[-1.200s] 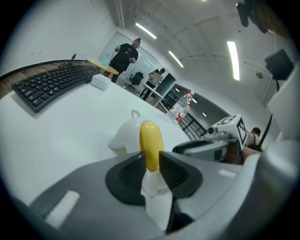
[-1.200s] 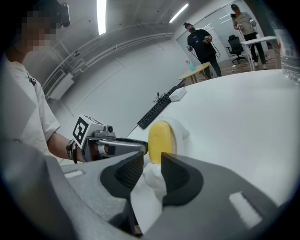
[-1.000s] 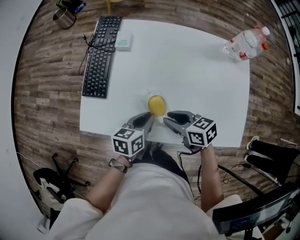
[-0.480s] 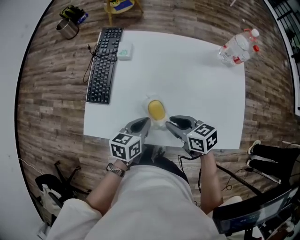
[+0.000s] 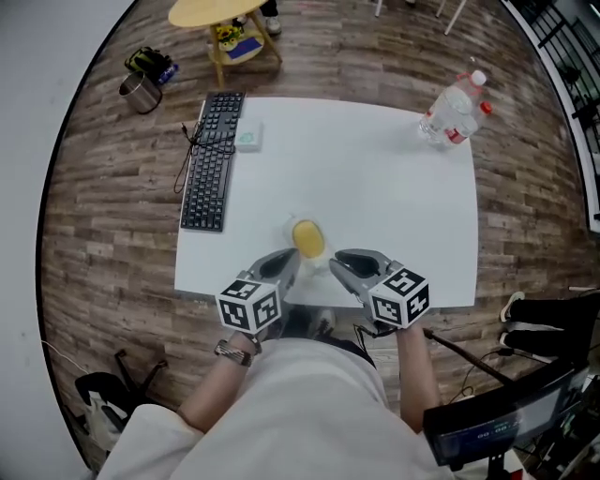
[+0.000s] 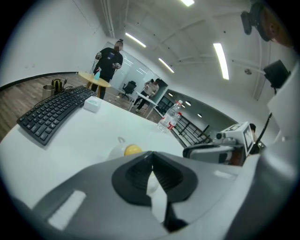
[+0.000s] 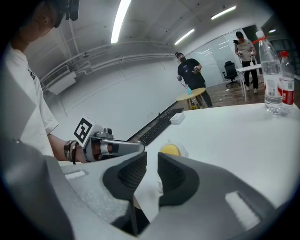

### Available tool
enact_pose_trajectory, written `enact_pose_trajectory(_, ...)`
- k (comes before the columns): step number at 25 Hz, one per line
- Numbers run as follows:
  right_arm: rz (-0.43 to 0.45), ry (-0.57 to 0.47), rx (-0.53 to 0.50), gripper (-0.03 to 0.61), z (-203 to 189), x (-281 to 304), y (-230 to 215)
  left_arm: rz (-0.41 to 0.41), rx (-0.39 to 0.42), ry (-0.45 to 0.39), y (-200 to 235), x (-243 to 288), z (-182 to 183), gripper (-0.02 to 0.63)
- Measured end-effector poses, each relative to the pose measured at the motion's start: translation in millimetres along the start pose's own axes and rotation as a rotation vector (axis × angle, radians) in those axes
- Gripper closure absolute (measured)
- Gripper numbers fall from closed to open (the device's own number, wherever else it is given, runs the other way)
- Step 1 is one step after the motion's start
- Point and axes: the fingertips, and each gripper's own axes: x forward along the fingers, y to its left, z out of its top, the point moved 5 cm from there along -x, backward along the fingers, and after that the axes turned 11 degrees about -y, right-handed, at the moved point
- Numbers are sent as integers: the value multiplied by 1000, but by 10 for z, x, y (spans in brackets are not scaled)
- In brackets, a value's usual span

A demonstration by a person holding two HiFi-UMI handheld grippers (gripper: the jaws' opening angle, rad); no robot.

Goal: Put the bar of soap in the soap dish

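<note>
The yellow soap (image 5: 307, 238) sits in the soap dish (image 6: 116, 151), close to the middle of the counter's (image 5: 375, 178) near edge and just beyond both claw tips. The dish is pale like the counter. From the head view its rim is hard to pick out, and only a faint outline shows around the soap. The left gripper view shows it better, as a low rounded shape with a small loop at its far side.

The left claw (image 6: 151, 162) is fully closed, pad against pad, with nothing caught between. Its own grey body hides the strip of counter nearest the person. The right claw (image 7: 152, 161) has a clear gap between its jaws, which have just been closing. Only bare counter shows through the gap, and the soap lies past it, untouched. From above, the marker cubes (image 5: 249, 304) cover both hands, so little of either grip can be seen there.

A black keyboard (image 5: 211, 161) lies along the counter's left edge, with a small white box (image 5: 248, 139) beside its far end. The print on the box is too small to read. Two clear bottles (image 5: 450, 111) stand at the far right corner, and whether they touch cannot be told. On the floor beyond the far left corner are a metal cup (image 5: 141, 92) and a yellow round table (image 5: 211, 11), the table cut off by the top of the head view. People (image 7: 190, 77) stand far back in the room, small and indistinct
</note>
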Motion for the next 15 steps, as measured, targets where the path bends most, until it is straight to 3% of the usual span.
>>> enact_pose_trajectory(8,-53,-68,-25,515,150,-170,105,-16,6,-37,-146,19,173,609)
enact_pose_trajectory(15,-119,-177,-77,546,509,-380,68,-53,159,-92,-316,99,475,609)
